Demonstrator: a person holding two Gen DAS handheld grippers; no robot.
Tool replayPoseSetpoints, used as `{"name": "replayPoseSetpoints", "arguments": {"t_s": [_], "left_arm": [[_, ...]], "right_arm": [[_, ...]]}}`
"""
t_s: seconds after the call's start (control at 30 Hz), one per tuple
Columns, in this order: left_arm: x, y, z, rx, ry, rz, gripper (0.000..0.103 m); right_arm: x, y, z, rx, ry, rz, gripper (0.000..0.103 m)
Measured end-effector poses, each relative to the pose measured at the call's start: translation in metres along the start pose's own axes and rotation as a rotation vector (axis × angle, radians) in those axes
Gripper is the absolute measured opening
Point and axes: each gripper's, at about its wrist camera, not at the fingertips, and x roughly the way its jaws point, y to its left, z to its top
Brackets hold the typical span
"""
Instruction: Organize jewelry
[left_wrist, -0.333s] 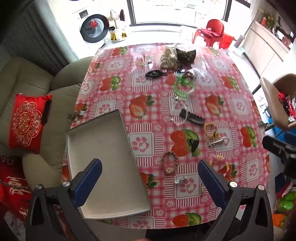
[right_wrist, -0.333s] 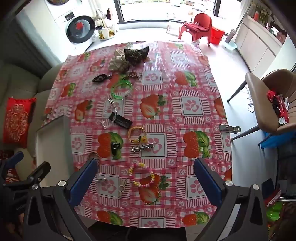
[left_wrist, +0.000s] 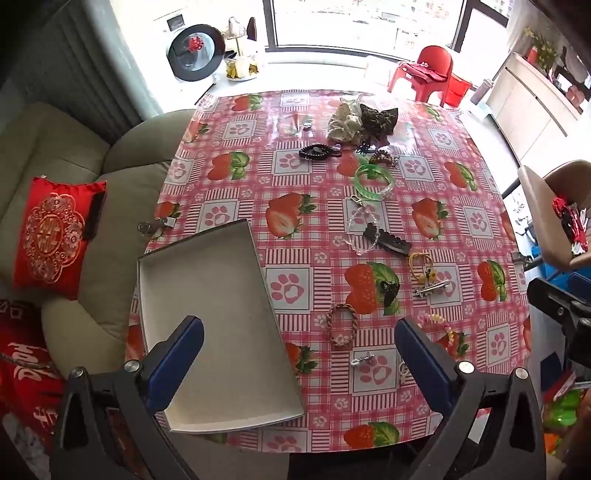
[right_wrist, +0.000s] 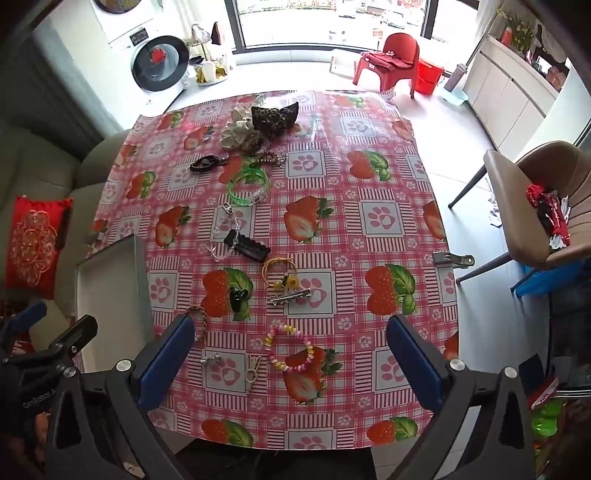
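Jewelry lies scattered down the middle of the table (right_wrist: 388, 177); nearest, a pastel bead bracelet (right_wrist: 290, 347) sits between the right gripper (right_wrist: 290, 363) fingers, spread wide and empty. An empty grey tray (left_wrist: 218, 321) waits at near left, likely for sorting, under the equally wide, empty left gripper (left_wrist: 299, 362).

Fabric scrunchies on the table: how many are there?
2, touching at the far edge: a cream scrunchie and a dark scrunchie to its right. Smaller ones may be hidden.

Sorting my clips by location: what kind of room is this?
Probably a home living and dining area: a strawberry-print table with a sofa beside it, and a washing machine by the big window.
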Motion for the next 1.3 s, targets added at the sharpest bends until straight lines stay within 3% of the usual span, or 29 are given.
{"name": "replayPoseSetpoints", "arguments": {"t_s": [1.3], "left_arm": [[-0.008, -0.001, -0.004, 0.021, -0.019, 0.005, 0.103]], "right_arm": [[-0.011, 0.020, -0.001, -0.018, -0.029, -0.022, 0.103]]}}
